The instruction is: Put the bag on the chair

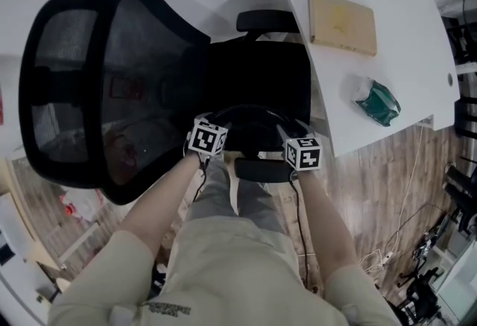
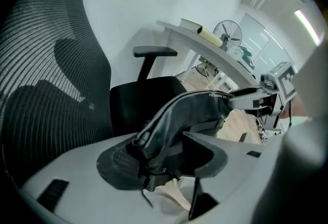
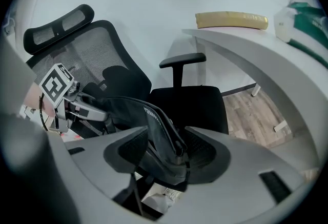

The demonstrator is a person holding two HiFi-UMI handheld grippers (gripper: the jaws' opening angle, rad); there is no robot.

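A black office chair (image 1: 253,78) with a mesh backrest (image 1: 82,78) stands in front of me. A dark bag (image 1: 250,127) lies at the seat's near edge, stretched between both grippers. My left gripper (image 1: 223,127) is at its left end and my right gripper (image 1: 287,130) at its right end. In the left gripper view the bag (image 2: 189,107) passes between the wide jaws of the left gripper (image 2: 164,154), and the far jaw stands apart from it. In the right gripper view the bag (image 3: 154,125) hangs between the spread jaws of the right gripper (image 3: 164,154), which do not pinch it.
A white desk (image 1: 402,71) stands right of the chair with a tan book (image 1: 341,22) and a green packet (image 1: 378,101) on it. The chair's armrest (image 1: 264,19) is by the desk edge. Cables (image 1: 432,257) lie on the wooden floor at right.
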